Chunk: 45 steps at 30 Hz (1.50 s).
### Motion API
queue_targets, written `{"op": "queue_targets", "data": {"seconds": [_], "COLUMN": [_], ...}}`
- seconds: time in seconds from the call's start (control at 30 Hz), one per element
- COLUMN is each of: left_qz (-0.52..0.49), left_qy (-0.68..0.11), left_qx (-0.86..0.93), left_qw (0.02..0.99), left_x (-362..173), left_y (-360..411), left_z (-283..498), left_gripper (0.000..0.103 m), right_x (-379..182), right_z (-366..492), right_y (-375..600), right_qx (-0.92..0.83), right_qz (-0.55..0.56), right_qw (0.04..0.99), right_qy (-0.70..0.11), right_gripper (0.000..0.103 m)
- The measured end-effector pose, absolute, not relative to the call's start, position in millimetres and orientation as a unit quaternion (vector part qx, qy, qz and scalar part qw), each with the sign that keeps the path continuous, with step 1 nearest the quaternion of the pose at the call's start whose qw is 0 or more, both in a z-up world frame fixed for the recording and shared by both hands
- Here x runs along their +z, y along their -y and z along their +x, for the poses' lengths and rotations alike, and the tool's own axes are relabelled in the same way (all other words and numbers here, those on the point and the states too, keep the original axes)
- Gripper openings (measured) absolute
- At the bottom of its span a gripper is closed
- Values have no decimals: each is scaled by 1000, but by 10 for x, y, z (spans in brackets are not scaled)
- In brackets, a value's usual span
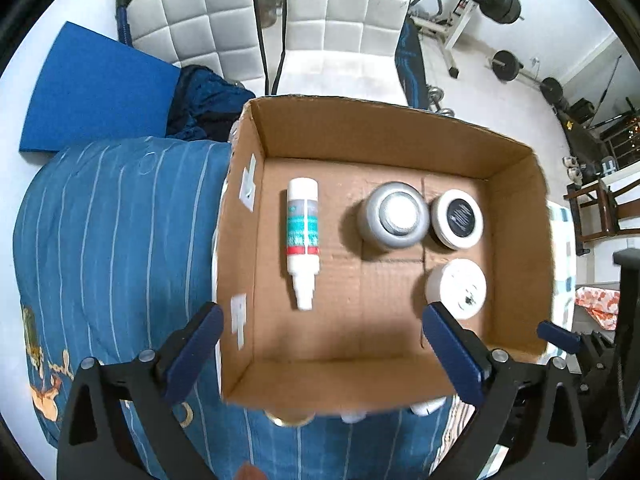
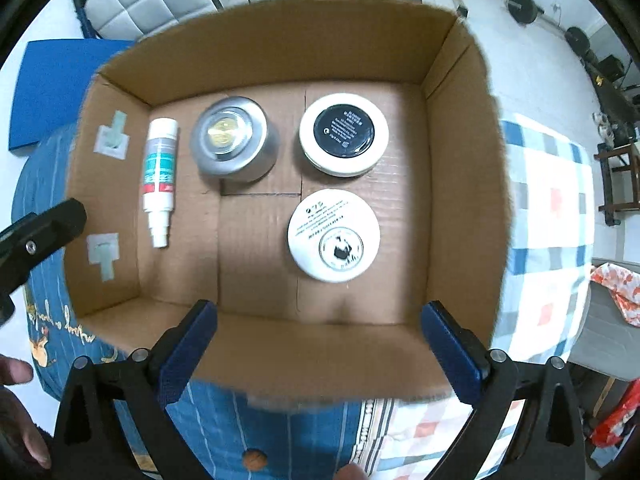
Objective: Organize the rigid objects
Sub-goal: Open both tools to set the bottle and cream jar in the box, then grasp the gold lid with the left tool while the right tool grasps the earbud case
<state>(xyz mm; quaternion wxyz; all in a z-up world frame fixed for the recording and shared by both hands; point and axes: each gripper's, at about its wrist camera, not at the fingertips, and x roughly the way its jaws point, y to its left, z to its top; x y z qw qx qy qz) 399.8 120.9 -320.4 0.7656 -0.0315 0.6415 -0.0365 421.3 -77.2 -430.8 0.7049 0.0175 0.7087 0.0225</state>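
An open cardboard box point(image 1: 516, 248) point(image 2: 460, 200) sits on a bed. Inside lie a white bottle with a teal and red label point(image 1: 303, 236) point(image 2: 159, 172), a silver tin point(image 1: 394, 216) point(image 2: 234, 145), a white jar with a black top point(image 1: 457, 219) point(image 2: 344, 134) and a white round jar point(image 1: 456, 288) point(image 2: 334, 235). My left gripper point(image 1: 320, 352) is open and empty above the box's near wall. My right gripper point(image 2: 318, 350) is open and empty above the near wall too. The left gripper's finger shows at the left edge of the right wrist view point(image 2: 40, 232).
The bed has a blue striped cover point(image 1: 120, 240) and a checked cover point(image 2: 552, 208). White padded chairs point(image 1: 344, 12) and a blue mat point(image 1: 96, 88) lie beyond. Weights and a rack point(image 1: 500, 4) stand at the back right. Small objects peek out below the box point(image 1: 352, 416).
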Motion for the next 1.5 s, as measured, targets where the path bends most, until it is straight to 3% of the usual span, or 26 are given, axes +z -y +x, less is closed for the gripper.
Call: {"op": "queue_targets", "data": {"seconds": [0.33, 0.53, 0.77, 0.9, 1.13, 1.17, 1.2, 1.23, 1.3, 1.5], "left_qz": [-24, -15, -39, -25, -26, -24, -25, -26, -33, -10], "left_qy": [-591, -593, -661, -693, -727, -729, -730, -730, -731, -723], "left_qx": [-36, -15, 24, 37, 27, 28, 26, 25, 20, 20], "left_qw": [806, 805, 749, 720, 686, 684, 683, 682, 681, 690], "left_x": [-2661, -2743, -3627, -4180, -4770, -4815, -4854, -4892, -4939, -4924], "left_y": [-1239, -1324, -1562, -1570, -1547, -1543, -1539, -1537, -1539, -1473], "left_z": [3368, 3003, 2773, 2850, 3025, 3042, 3059, 3073, 3075, 2861], "left_gripper": [102, 102, 102, 102, 102, 102, 96, 91, 65, 63], "right_x": [-3631, -3517, -4214, -4741, -5318, -5381, -5423, -5449, -5455, -5476], "right_z": [3752, 3409, 3002, 2929, 2987, 2993, 2998, 3004, 3011, 2897], "right_y": [1047, 1076, 1147, 1144, 1145, 1140, 1138, 1139, 1137, 1121], "right_qx": [29, 42, 33, 16, -14, -17, -21, -24, -34, -26], "right_qz": [26, 35, 65, 75, 101, 103, 106, 111, 108, 99], "right_qw": [757, 761, 716, 700, 677, 673, 672, 677, 684, 671], "right_qy": [-652, -647, -694, -710, -729, -732, -732, -727, -721, -734], "right_gripper": [103, 103, 102, 85, 81, 75, 66, 64, 61, 60]}}
